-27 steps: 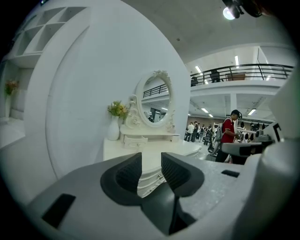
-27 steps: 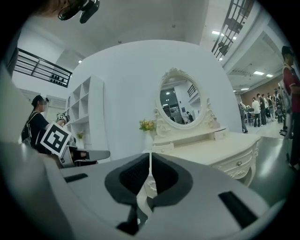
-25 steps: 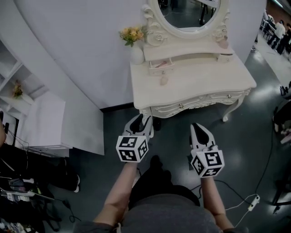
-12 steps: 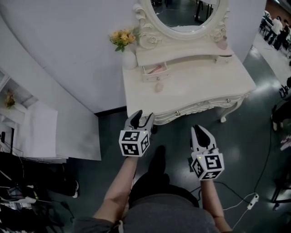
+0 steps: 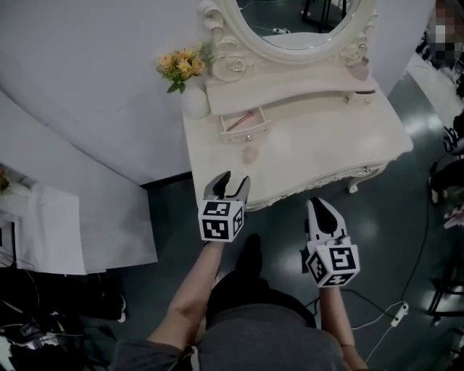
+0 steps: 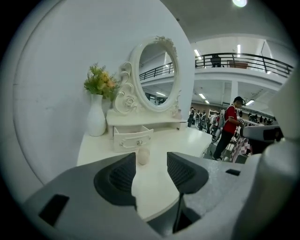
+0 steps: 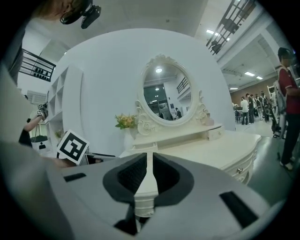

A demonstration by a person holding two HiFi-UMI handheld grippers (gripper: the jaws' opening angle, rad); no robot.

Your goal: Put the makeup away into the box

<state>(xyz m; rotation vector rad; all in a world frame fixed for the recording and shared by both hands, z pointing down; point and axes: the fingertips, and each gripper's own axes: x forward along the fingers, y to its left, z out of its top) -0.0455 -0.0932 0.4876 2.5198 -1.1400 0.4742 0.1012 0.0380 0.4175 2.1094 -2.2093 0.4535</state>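
A white dressing table [image 5: 326,138] stands ahead of me. On its top, a small open drawer box [image 5: 243,124] [image 6: 132,137] holds something pink. Just in front of the box lies a small pale makeup item [image 5: 250,153] [image 6: 143,155]. My left gripper [image 5: 230,181] [image 6: 151,159] hovers at the table's near left edge, short of that item. Its jaws are opening, with nothing between them. My right gripper [image 5: 320,204] [image 7: 149,157] hangs lower over the floor before the table's front, jaws together and empty.
A white vase of flowers [image 5: 194,103] [image 6: 96,121] stands at the table's back left beside the oval mirror [image 5: 297,22]. A second little drawer [image 5: 360,94] sits at the shelf's right end. A white wall runs along the left. A person in red [image 6: 228,126] stands off to the right.
Both grippers have moved forward toward the table, the left one reaching its near edge. The left jaws have spread wider. The right jaws look the same.
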